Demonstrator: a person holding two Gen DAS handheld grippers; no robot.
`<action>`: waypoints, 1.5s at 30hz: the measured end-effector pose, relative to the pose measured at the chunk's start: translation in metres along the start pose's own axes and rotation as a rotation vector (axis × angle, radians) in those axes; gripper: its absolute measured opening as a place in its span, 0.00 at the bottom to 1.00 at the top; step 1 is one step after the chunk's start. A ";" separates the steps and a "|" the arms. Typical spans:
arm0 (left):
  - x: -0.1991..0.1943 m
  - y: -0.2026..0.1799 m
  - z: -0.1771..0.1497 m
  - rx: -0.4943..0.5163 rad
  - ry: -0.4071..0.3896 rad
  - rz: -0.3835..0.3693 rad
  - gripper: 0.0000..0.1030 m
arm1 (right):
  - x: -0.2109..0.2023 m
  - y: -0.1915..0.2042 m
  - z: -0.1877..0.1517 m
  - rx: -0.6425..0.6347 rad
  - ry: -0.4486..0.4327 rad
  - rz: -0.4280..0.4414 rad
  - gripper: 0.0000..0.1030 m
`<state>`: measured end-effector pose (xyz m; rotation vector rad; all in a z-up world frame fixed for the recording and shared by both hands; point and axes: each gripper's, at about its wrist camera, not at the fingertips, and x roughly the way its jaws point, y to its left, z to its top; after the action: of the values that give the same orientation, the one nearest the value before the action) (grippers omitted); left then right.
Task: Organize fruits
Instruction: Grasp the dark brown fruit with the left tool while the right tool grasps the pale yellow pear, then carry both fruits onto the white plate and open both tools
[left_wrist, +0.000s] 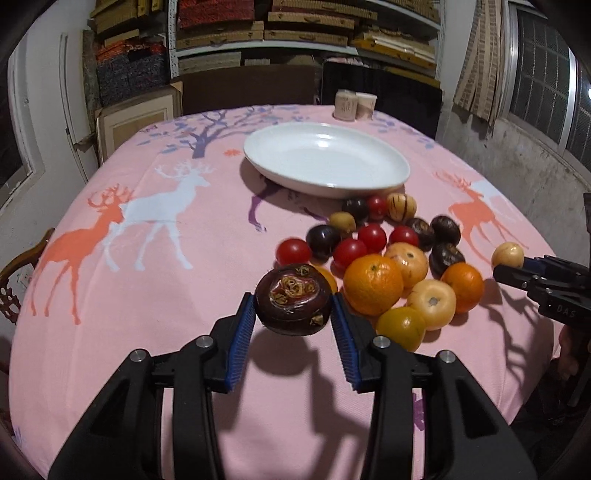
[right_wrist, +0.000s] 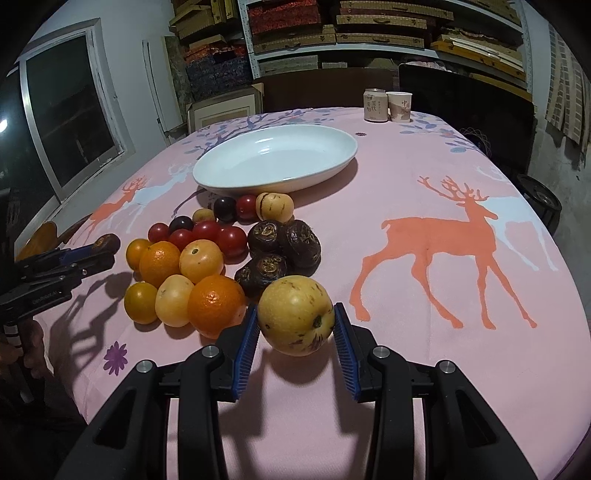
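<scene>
The left tongs (left_wrist: 293, 314) are closed on a dark purple, flattish fruit (left_wrist: 293, 300), blue pads pressing its two sides, and it hangs clear above the pink deer-print cloth (left_wrist: 147, 295) with its shadow below; in the right wrist view the same tongs enter at 9 o'clock with the dark fruit at their tip. The right tongs (right_wrist: 295, 325) clamp a yellow speckled fruit (right_wrist: 295, 314) in the same way, also lifted off the cloth, and show at 3 o'clock in the left wrist view. The fruit pile (left_wrist: 388, 258) lies on the surface between the two tongs: oranges, pale yellow fruits, red cherry tomatoes, dark plums and brown rough-skinned fruits, packed touching one another. Just beyond the pile, toward 12 o'clock, sits an oval white dish (left_wrist: 327, 162) with nothing in it, its near rim just beside the farthest fruits. Well past it at the far edge stand a can (right_wrist: 375, 105) and a paper cup (right_wrist: 399, 106), side by side. The cloth is bare toward 9 o'clock in the left view and 3 o'clock in the right view, out to the surface's rounded edges. Behind are shelves of stacked flat boxes (right_wrist: 332, 33), a dark chair back (right_wrist: 465, 110) and windows on the side walls
</scene>
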<state>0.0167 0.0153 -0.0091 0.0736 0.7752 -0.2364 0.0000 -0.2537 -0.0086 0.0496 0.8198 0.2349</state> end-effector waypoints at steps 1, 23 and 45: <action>-0.003 0.000 0.004 0.002 -0.009 0.001 0.40 | -0.002 -0.001 0.004 0.001 -0.006 0.002 0.39; 0.212 -0.003 0.224 0.074 0.151 -0.060 0.40 | 0.183 -0.021 0.242 0.004 0.080 0.091 0.39; 0.095 0.016 0.154 0.110 0.028 0.001 0.87 | 0.090 -0.021 0.191 0.043 -0.019 0.059 0.68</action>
<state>0.1916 -0.0105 0.0336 0.1818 0.7896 -0.2773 0.2030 -0.2450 0.0545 0.1169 0.8051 0.2719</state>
